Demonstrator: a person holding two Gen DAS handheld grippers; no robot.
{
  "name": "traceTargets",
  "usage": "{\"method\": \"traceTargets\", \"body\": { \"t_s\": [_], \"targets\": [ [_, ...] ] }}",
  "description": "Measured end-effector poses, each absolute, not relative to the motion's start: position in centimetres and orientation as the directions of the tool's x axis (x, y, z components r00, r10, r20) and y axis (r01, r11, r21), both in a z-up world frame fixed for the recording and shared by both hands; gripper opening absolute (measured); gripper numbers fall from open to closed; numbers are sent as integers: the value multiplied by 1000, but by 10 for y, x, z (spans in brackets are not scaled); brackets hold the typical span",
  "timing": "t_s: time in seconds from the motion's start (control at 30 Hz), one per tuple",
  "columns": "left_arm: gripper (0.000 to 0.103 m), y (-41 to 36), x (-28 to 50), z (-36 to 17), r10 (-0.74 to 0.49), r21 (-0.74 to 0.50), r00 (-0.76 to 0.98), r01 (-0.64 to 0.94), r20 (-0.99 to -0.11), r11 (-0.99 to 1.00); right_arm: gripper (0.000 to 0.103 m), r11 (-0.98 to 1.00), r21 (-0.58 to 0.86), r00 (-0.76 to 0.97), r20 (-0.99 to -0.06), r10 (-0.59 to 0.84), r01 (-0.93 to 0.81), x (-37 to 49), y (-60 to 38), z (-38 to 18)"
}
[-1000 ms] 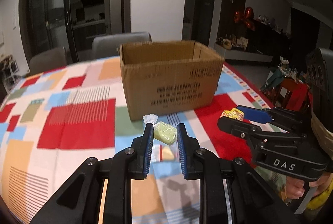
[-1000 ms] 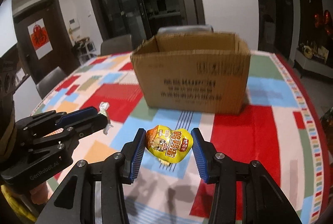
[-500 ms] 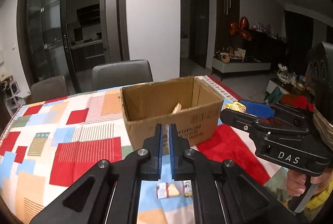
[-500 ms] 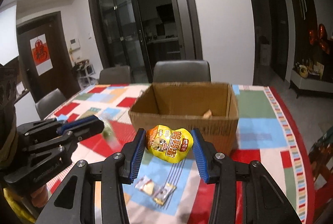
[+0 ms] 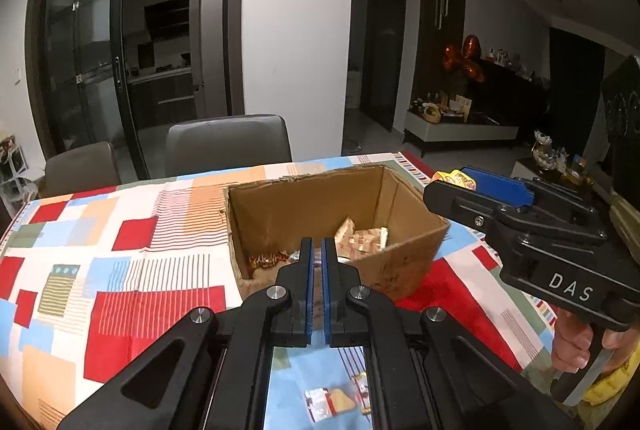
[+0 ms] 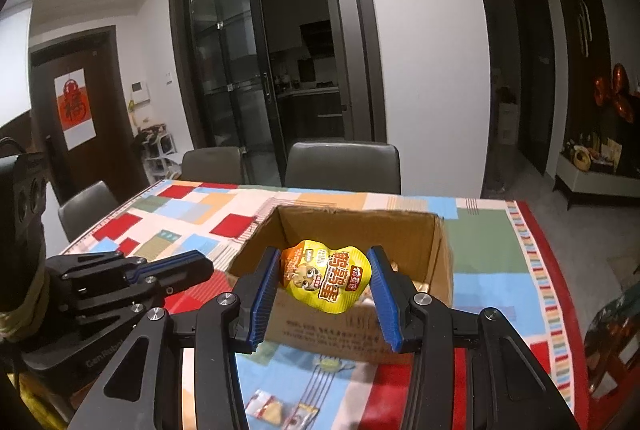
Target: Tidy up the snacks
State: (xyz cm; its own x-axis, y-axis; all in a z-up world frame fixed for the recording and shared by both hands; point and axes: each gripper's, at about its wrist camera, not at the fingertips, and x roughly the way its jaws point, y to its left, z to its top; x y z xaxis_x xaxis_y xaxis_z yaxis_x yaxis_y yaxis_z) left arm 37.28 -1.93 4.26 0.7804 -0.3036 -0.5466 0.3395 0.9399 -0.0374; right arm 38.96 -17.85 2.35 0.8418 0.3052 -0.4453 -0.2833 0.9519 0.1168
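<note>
Snacks [image 5: 362, 239] sit in the open box [image 5: 416, 230] on the worktop [image 5: 132, 294], left view; left tool [image 5: 317, 250] at the box's near wall, blue pads together, nothing visible between. Two packets [image 5: 330, 400] lie loose below it. Right view: right tool [image 6: 324, 272] clamped on a yellow pouch [image 6: 326, 276], in front of the box [image 6: 444, 266]. Left tool [image 6: 176, 270] sits at left.
</note>
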Motion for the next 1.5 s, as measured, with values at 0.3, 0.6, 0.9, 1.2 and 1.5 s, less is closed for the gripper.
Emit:
{"method": "traceTargets", "body": {
  "t_s": [0.3, 0.6, 0.9, 1.2, 1.5],
  "targets": [
    [7, -18, 408, 42, -269, -15, 793, 312, -546, 950, 46, 961, 95, 842, -464, 274, -260, 428, -176, 22],
    [52, -8, 417, 38, -236, -17, 801, 272, -550, 962, 62, 975, 82, 844, -489, 220, -207, 440, -178, 17],
    [58, -10, 370, 26, -228, 63, 820, 304, -526, 951, 62, 970, 90, 836, -492, 242, -228, 393, -174, 1],
    [58, -5, 329, -1, -235, 69, 805, 322, -544, 944, 62, 964, 124, 782, -564, 264, -236, 359, -172, -39],
    [58, -4, 310, -52, -270, 38, 739, 370, -617, 928, 62, 961, 142, 711, -649, 270, -236, 339, -168, -90]
  ]
}}
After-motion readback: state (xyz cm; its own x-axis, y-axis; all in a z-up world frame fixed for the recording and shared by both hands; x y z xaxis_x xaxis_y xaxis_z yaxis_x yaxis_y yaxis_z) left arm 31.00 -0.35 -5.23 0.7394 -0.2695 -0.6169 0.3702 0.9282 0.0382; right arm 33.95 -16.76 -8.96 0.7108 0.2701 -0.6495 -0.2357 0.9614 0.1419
